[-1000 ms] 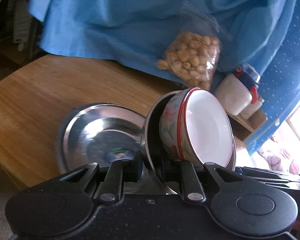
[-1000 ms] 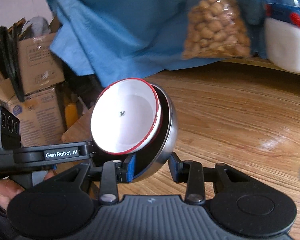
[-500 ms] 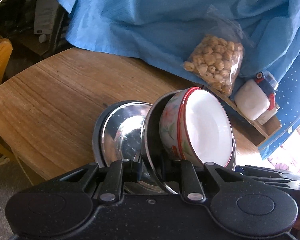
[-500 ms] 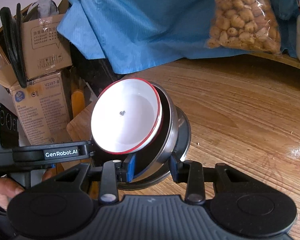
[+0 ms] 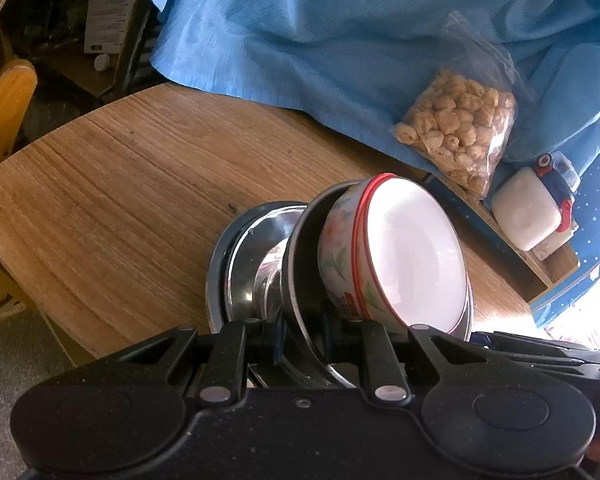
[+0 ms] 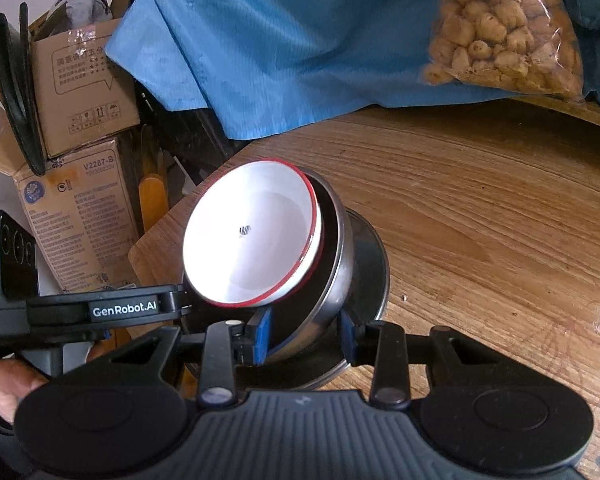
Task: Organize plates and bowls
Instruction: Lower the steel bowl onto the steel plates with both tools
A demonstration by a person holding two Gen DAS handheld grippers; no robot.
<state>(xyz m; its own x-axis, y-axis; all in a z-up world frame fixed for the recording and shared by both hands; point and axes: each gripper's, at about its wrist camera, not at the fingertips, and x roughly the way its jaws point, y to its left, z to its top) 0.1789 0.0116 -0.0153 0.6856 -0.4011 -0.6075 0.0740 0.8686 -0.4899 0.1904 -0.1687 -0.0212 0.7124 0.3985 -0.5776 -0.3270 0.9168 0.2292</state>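
- The left gripper, low in the centre of its own view, has its jaws clamped on the rim of a steel bowl that is tipped up on edge.
- The right gripper, low centre in its view, pinches the same steel bowl from the opposite side, blue pads pressed on either face of the wall.
- A floral bowl with a red rim and white inside sits nested in the steel bowl, its opening turned to the right of the frame; in the right view the floral bowl faces the camera.
- Just behind the tilted pair, a steel plate lies on the wooden table, near its front edge.
- Further out, upper right, a clear bag of nuts leans on blue cloth, with a white container beside it.
- Cardboard boxes stand at the upper left of the right view.
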